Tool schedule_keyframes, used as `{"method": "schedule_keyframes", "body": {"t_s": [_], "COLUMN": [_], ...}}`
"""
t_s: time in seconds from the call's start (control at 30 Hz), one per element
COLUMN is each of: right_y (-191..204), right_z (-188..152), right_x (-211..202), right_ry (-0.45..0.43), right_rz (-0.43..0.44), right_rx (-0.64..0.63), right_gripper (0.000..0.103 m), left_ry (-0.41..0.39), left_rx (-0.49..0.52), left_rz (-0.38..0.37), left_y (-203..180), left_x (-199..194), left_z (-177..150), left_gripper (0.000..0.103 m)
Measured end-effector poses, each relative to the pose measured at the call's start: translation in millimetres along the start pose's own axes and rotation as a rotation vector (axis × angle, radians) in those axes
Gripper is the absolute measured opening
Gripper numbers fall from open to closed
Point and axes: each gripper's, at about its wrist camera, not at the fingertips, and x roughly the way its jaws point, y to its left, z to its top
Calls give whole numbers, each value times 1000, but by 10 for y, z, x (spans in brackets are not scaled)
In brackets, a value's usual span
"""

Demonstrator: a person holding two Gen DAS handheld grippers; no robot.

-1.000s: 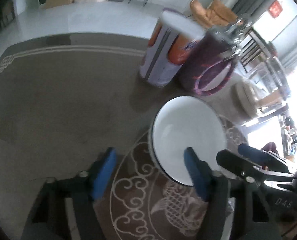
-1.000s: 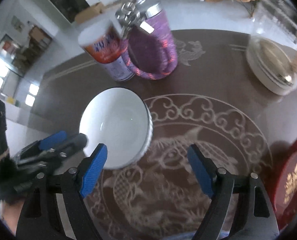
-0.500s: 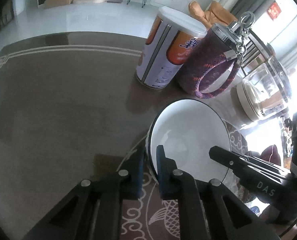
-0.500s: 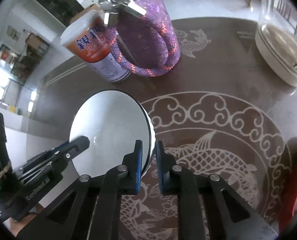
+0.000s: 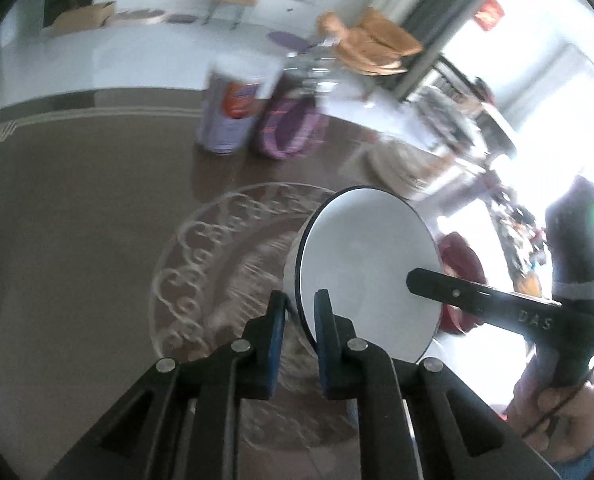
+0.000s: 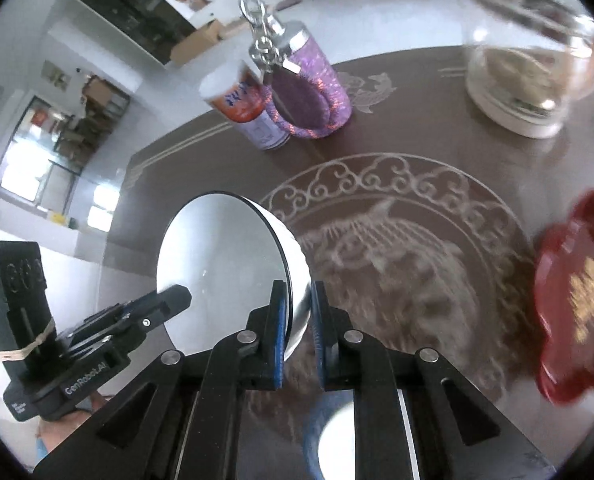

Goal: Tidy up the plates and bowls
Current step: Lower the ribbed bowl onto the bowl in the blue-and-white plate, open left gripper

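Note:
A white bowl [image 5: 369,264] with a thin dark rim hangs tilted above the brown table. My left gripper [image 5: 299,308] is shut on its near rim, one blue pad inside and one outside. In the right wrist view the same bowl [image 6: 221,264] shows on the left, and my right gripper [image 6: 299,300] is shut on its right rim. Each gripper appears in the other's view: the right gripper [image 5: 457,292] reaches over the bowl from the right, and the left gripper [image 6: 165,308] comes in from the lower left. A hand [image 5: 557,408] holds the right one.
An orange and white canister [image 6: 253,108] and a purple flask [image 6: 313,92] stand at the back. A glass-domed dish [image 6: 529,76] sits far right, a red tray [image 6: 577,292] at the right edge. The table [image 6: 397,240] has a fish pattern. A blurred blue and white round thing [image 6: 337,436] lies below.
Both grippers went from wide open to shut on the bowl's rim, then rose with it. The bowl is off the table and tilted, and the canister and flask look farther away.

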Motion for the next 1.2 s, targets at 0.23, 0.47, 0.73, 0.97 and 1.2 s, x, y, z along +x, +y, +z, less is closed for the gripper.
{"method": "schedule_keyframes", "body": {"t_s": [0.23, 0.47, 0.73, 0.97, 1.2], "right_y": [-359, -709, -934, -932, -782], "right_z": [-582, -837, -948, -988, -1030], "right_x": [-469, -398, -248, -232, -224], "right_ry": [-2, 12, 15, 5, -12], "right_rz": [-5, -54, -89, -111, -176], "right_rx": [87, 153, 180, 147, 50], "right_gripper": [13, 13, 13, 13, 13], "left_ry": [11, 74, 110, 110, 88], "left_rx": [108, 121, 140, 195, 242], "left_rz": [-48, -39, -1, 45, 78], "left_y": [-602, -755, -808, -850, -898], "left_x": [-94, 246, 488, 548, 514], "left_z": [-444, -740, -896, -983, -997], "left_gripper": [14, 14, 15, 14, 14]}}
